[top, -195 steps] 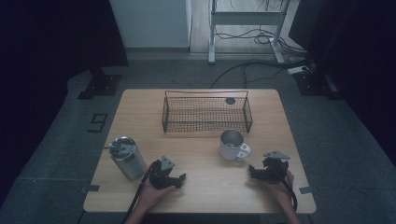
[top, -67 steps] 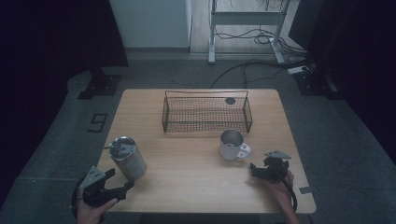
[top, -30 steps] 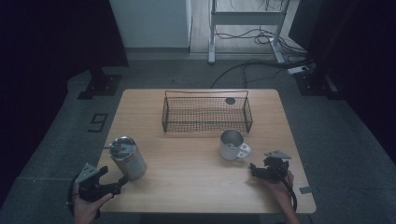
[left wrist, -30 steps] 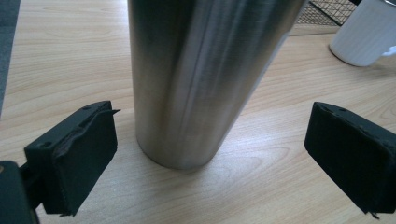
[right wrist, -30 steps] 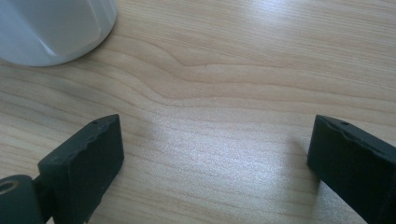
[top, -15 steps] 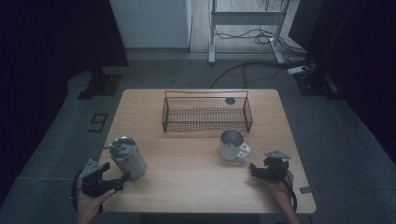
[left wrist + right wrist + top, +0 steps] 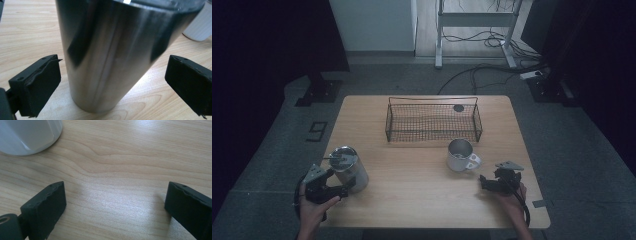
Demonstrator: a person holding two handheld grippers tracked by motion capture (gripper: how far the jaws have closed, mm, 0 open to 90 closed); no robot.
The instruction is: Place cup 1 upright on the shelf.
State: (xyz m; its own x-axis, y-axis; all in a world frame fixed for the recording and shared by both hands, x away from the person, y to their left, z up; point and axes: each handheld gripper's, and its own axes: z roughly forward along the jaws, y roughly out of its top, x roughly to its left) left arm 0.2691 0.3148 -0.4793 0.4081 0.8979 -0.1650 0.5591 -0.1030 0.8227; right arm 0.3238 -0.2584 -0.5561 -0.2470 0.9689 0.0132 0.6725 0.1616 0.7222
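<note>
Steel canister stands upright near the desk's front-left corner, between the spread fingers of the left gripper, which have just been opening and do not press it. The right gripper, near the front-right corner, is also released, with a mug just beyond.
</note>
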